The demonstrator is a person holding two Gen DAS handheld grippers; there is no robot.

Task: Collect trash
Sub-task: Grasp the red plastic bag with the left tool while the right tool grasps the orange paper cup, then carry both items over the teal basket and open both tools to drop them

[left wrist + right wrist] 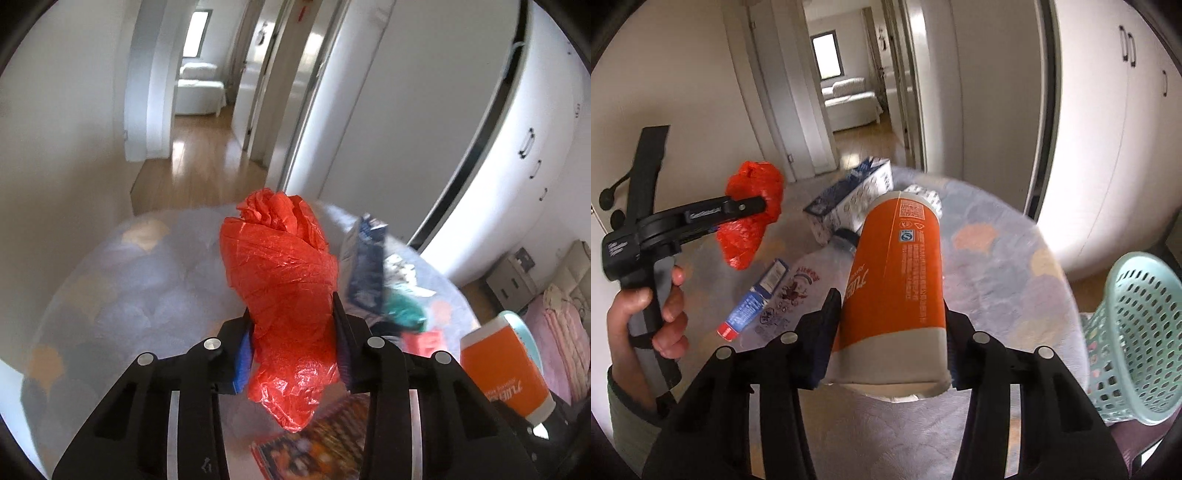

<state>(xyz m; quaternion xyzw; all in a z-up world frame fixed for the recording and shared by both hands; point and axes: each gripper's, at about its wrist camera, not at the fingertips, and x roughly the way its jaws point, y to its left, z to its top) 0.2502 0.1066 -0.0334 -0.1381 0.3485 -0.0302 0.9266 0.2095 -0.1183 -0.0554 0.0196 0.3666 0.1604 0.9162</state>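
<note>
Left gripper (293, 332) clamped tight on the crumpled red plastic bag (284, 280), pads squeezing its middle, the bag bulging above and below the jaws and hanging clear above the round table (110, 280). Over on the right, the right gripper (892, 343) has the orange-and-white carton (897, 273) pinched between its fingers, jaws only partway in because the carton fills them, and it too is lifted off the table, tilted with its far end toward the doorway. From the right wrist view a hand (653, 314) is seen gripping the left tool's handle, left of the carton. On the table beneath the carton: a clear plastic bottle (805, 291), a small blue-and-white tube with a red cap (753, 299) beside it, and a blue-and-white box (849, 199) farther back. A teal perforated basket (1134, 339) sits off the table's right edge, tipped.
</note>
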